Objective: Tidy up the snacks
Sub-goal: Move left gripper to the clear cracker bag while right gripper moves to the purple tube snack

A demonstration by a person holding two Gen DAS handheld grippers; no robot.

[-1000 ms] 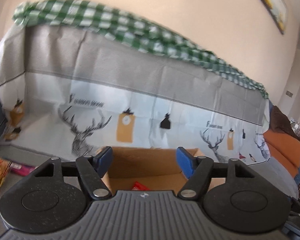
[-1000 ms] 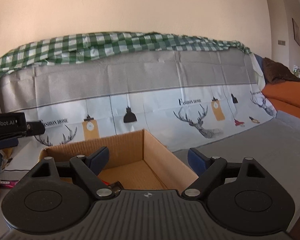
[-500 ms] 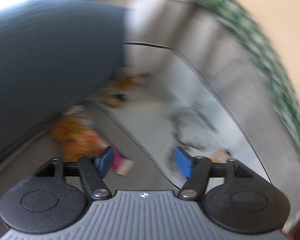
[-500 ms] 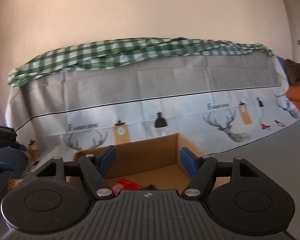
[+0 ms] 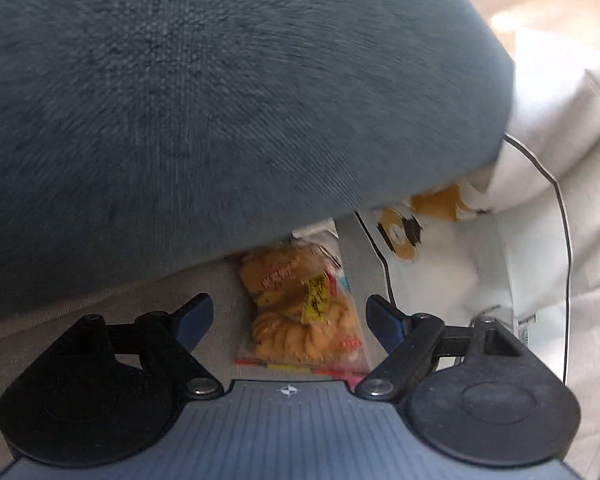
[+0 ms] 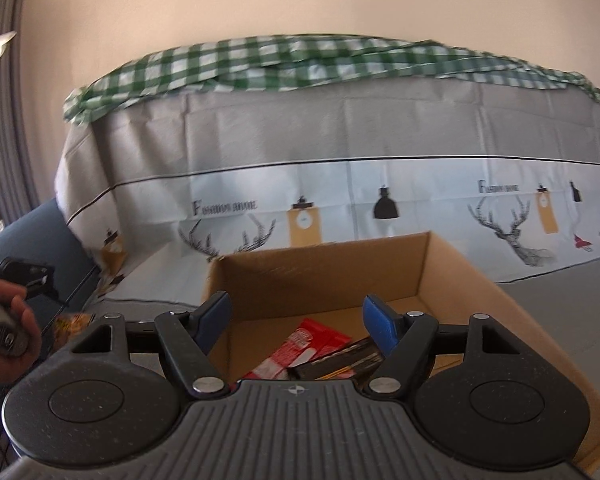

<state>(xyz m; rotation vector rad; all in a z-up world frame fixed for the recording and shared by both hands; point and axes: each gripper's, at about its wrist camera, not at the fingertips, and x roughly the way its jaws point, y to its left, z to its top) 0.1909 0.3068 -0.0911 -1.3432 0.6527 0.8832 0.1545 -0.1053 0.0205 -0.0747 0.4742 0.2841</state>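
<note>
Between your left tongs (image 5: 289, 318), low in the left view, lies a bag of yellow snacks (image 5: 300, 312). Those tongs are spreading wider and hold nothing. A blue cushion (image 5: 220, 100) fills the top of that view, just over the bag's far end. Your right tongs (image 6: 296, 320) are also spreading and hold nothing. Past them sits a box (image 6: 452, 280) with a red pack (image 6: 300, 344) and a dark pack (image 6: 340, 362) inside. Your left hand (image 6: 4, 340) shows at the left edge.

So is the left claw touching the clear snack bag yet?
Apart. The left wrist view shows the opening left claw above the snack bag, with grey surface visible beside each pad.
</note>
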